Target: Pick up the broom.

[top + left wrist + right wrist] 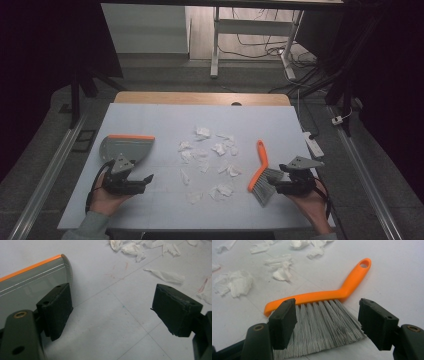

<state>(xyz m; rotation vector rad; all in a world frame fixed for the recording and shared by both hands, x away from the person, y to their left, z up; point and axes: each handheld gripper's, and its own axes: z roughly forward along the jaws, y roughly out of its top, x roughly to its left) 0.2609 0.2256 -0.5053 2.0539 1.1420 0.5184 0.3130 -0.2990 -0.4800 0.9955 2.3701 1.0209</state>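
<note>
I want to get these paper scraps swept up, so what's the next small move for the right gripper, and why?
Probably ease the right gripper forward and close it on the brush. Its jaws are open and straddle the grey bristles, with the orange handle just beyond, so nothing is gripped yet. The left gripper is also open beside the dustpan, and the paper scraps lie between the two tools.

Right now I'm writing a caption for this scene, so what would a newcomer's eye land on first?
Probably the scatter of torn white paper scraps across the middle of the table. Next the orange-handled brush lying at its right, just ahead of the open right claw. Then the grey dustpan with its orange edge at the left, beside the open left claw.
</note>
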